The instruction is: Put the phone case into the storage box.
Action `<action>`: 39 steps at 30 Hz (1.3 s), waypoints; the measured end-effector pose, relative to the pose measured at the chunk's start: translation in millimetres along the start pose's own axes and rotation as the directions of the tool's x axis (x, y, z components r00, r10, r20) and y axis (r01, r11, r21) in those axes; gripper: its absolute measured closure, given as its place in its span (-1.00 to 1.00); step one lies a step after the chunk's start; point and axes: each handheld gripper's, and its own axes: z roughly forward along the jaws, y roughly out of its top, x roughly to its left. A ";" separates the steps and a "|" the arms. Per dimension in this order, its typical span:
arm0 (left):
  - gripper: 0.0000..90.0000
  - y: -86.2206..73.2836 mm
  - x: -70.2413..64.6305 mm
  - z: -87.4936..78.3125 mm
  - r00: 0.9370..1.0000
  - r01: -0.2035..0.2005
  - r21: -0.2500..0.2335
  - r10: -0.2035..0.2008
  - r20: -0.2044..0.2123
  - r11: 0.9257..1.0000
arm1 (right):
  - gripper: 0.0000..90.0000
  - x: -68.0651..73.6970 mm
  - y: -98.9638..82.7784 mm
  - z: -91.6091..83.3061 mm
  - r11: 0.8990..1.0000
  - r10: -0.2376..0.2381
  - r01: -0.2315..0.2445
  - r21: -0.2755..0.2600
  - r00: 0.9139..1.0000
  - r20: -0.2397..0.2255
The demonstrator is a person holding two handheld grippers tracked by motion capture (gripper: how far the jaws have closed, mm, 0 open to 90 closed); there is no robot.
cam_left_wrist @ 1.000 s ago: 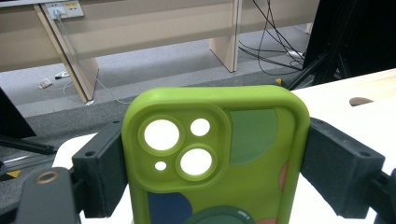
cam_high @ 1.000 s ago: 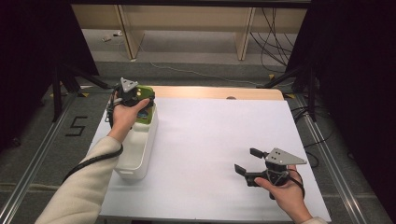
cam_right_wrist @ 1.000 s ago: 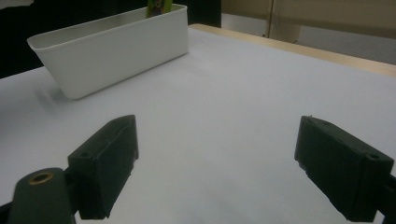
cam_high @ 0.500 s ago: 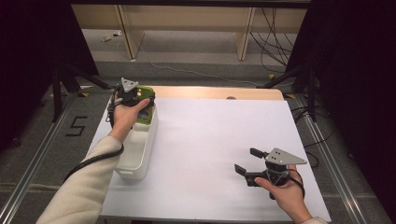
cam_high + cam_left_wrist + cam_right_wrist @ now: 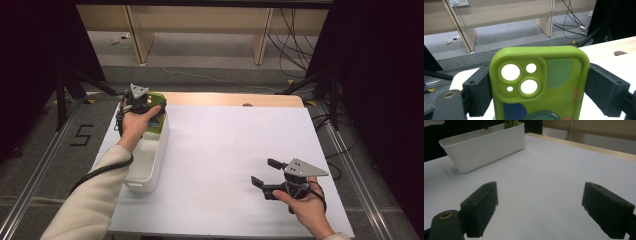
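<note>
Clearly, the left gripper (image 5: 537, 82) is clamped on a green phone case (image 5: 540, 82): in the left gripper view both black pads press the case's long edges, with the camera cut-outs facing the lens and the case standing upright. From the high view the left gripper (image 5: 142, 107) holds the case (image 5: 156, 109) over the far end of the white bin (image 5: 145, 170), which sits along the left side of the white table (image 5: 235, 150). Whether the case's lower end already rests on the bin floor cannot be told.

Judging from this, the step in hand is setting the case into the bin. To do it well, keep the case upright and inside the bin walls, lower it until it is supported, then spread the jaws evenly so neither pad drags it sideways, and lift straight up clear of the rim.

On the near right, the right gripper (image 5: 267, 175) hovers low over bare table with its jaws spread and nothing between them, well apart from the bin.
</note>
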 end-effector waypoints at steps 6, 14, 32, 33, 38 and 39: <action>-0.65 -1.7 0.0 1.7 1.000 -0.005 0.008 0.005 -0.001 1.000 | -0.68 0.0 -0.3 0.4 1.000 0.002 -0.003 -0.001 1.000 -0.002; -0.65 -2.9 -0.8 3.9 1.000 -0.010 0.015 0.010 -0.002 1.000 | -0.68 -0.1 -0.3 0.6 1.000 0.001 -0.001 0.000 1.000 -0.004; -0.65 -5.1 -1.2 6.8 1.000 -0.006 0.021 0.007 -0.005 1.000 | -0.68 -0.3 -0.3 0.5 1.000 0.001 -0.001 -0.001 1.000 -0.004; -0.65 -5.2 -1.3 6.8 1.000 -0.007 0.022 0.007 -0.005 1.000 | -0.68 -0.2 -0.3 0.4 1.000 0.000 0.000 -0.001 1.000 -0.004; -0.65 -5.6 -1.6 7.6 1.000 -0.010 0.024 0.010 -0.005 1.000 | -0.68 -0.3 0.0 0.2 1.000 -0.006 0.006 -0.002 1.000 -0.005; -0.65 -5.7 -1.5 7.8 1.000 -0.011 0.025 0.011 -0.005 1.000 | -0.66 -0.4 -0.1 0.7 1.000 -0.013 0.013 -0.009 1.000 -0.007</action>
